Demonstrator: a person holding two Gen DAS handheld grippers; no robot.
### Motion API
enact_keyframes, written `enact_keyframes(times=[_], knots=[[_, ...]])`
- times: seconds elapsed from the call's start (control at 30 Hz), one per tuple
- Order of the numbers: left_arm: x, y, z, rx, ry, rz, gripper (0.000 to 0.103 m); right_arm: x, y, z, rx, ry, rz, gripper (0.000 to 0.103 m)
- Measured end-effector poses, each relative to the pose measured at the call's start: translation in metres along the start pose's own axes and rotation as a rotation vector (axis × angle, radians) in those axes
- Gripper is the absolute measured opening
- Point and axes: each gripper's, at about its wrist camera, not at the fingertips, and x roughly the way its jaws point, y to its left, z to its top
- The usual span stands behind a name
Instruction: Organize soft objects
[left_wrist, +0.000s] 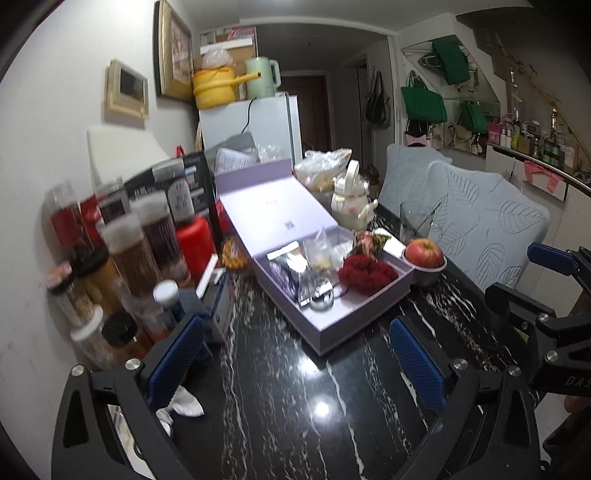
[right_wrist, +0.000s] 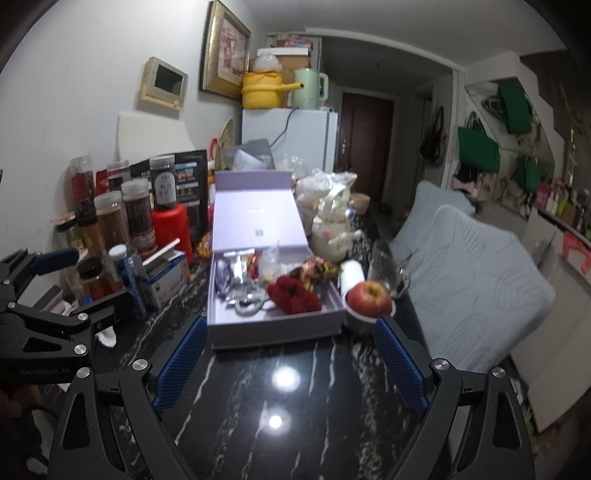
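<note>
An open lilac box (left_wrist: 354, 317) (right_wrist: 273, 332) stands on the black marble table, lid tilted back. Inside lie a fluffy red scrunchie (left_wrist: 365, 273) (right_wrist: 293, 295), silvery foil packets (left_wrist: 291, 269) (right_wrist: 236, 273) and a clear bag (left_wrist: 323, 251). A crumpled white cloth (left_wrist: 181, 404) lies by my left finger; it also shows in the right wrist view (right_wrist: 107, 338). My left gripper (left_wrist: 295, 363) is open and empty, in front of the box. My right gripper (right_wrist: 290, 363) is open and empty, just short of the box's front wall.
Jars and bottles (left_wrist: 122, 251) (right_wrist: 122, 221) crowd the table's left side. A red apple in a metal bowl (left_wrist: 424, 258) (right_wrist: 369, 299), a glass (right_wrist: 384, 271) and a white teapot (left_wrist: 351, 203) (right_wrist: 334, 232) stand right of the box. A grey cushioned seat (right_wrist: 469, 273) lies beyond the table's right edge.
</note>
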Motion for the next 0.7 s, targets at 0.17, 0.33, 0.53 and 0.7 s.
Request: enact_keyframes(times=[0.17, 0.33, 0.53, 0.7], knots=[[0.007, -0.002, -0.016, -0.016, 0.027, -0.012, 0.103, 0.004, 0.005, -0.018, 0.012, 0.012, 0.012, 0.092], [0.010, -0.002, -0.023, -0.029, 0.036, -0.007, 0.103, 0.007, 0.008, -0.027, 0.004, 0.018, 0.008, 0.092], [0.016, -0.002, -0.026, -0.042, 0.057, -0.023, 0.103, 0.011, 0.007, -0.031, 0.020, 0.033, 0.033, 0.092], [0.017, -0.004, -0.026, -0.034, 0.054, -0.019, 0.103, 0.014, 0.010, -0.033, 0.013, 0.044, 0.033, 0.092]])
